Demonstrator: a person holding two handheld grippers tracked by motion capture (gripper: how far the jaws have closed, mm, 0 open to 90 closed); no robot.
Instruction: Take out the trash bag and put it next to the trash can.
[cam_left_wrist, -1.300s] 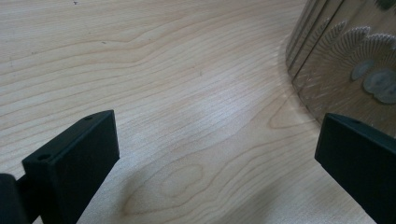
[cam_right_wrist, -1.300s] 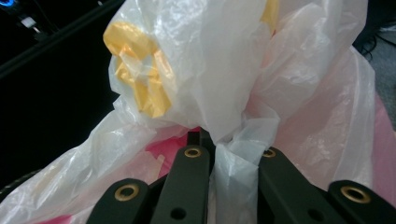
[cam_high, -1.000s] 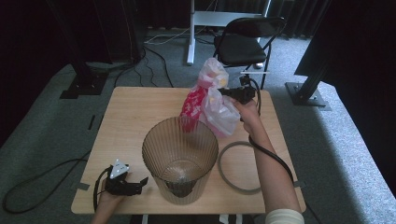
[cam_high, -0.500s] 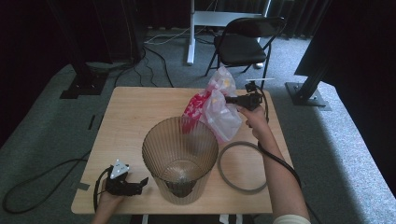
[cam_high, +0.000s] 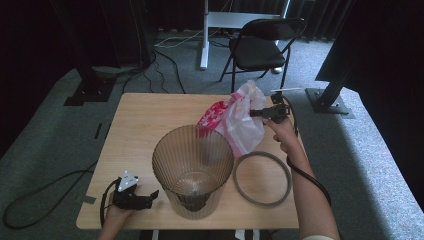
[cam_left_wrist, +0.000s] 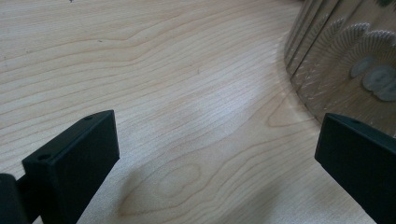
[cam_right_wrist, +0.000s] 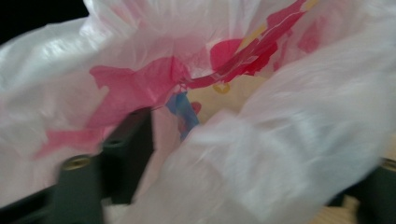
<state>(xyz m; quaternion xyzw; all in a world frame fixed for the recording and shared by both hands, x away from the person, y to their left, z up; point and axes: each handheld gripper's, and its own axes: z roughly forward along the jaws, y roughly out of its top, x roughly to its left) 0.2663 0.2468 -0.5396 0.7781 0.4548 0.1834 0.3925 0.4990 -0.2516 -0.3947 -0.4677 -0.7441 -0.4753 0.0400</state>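
Observation:
A white plastic bag (cam_high: 235, 122) with red print lies slumped on the wooden table (cam_high: 145, 125), against the far right side of a tall ribbed translucent bin (cam_high: 192, 165). My right gripper (cam_high: 256, 113) is at the bag's right edge. Its jaws have just been opening and now stand wide. In the right gripper view the bag (cam_right_wrist: 233, 93) billows loosely between them around my right gripper (cam_right_wrist: 257, 154). My left gripper (cam_high: 150, 197) rests open on the table at the bin's near left. The left gripper view shows my left gripper (cam_left_wrist: 215, 158) over bare wood, with the bin (cam_left_wrist: 345, 56) beside the right jaw.
A grey ring (cam_high: 263, 178) lies flat on the table to the right of the bin, under my right forearm. A black folding chair (cam_high: 265, 45) stands behind the table. Cables trail across the carpet at the left.
The right hand has moved a little right and down. The bag, held up above the bin's rim before, has sagged onto the table beside it.

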